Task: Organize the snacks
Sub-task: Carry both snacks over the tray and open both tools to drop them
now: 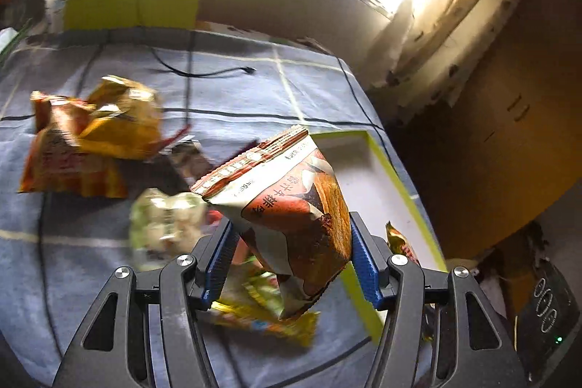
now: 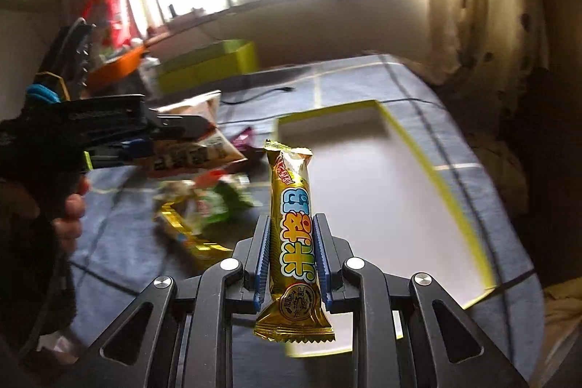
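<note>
Left gripper [image 1: 291,264] pinching chip bag [image 1: 291,206], held above cloth [image 1: 254,86]. Right gripper [image 2: 293,257] clamping gold bar [image 2: 291,224], long axis running along fingers. Tray [image 2: 454,184] lying ahead-right of both; right gripper hanging nearer, bar already over tray's near edge.
</note>
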`<state>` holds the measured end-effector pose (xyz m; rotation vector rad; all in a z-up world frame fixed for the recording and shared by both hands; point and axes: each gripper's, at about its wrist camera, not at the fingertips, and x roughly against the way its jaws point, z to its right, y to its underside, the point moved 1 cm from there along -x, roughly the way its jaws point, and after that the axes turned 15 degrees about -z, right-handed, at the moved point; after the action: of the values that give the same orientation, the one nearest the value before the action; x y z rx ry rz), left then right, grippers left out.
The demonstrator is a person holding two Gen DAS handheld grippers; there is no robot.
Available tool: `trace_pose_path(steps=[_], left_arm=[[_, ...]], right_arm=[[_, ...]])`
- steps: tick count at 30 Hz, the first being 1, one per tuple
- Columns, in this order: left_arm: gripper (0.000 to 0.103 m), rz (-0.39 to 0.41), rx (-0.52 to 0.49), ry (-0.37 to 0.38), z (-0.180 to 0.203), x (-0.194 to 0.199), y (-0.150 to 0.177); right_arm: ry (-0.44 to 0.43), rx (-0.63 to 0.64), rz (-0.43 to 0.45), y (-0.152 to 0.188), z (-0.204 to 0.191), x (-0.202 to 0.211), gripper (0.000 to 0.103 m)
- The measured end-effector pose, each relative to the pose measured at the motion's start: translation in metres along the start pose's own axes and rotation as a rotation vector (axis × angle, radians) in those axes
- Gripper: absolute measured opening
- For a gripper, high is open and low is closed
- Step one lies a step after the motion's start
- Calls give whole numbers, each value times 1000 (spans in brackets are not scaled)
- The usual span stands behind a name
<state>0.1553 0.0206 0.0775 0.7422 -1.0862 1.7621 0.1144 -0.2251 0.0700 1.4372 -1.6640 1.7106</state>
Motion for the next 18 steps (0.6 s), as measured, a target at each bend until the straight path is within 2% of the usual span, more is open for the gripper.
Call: trace_pose_path(steps=[4, 11, 18], left_arm=[[60, -23, -38, 16, 23, -14, -11], [60, -91, -79, 34, 59, -54, -34], [60, -128, -99, -16, 74, -91, -49]], right_arm=[[61, -35, -25, 2, 23, -6, 21], [108, -72, -59, 7, 49, -18, 21], [163, -45, -85, 6, 54, -29, 21]])
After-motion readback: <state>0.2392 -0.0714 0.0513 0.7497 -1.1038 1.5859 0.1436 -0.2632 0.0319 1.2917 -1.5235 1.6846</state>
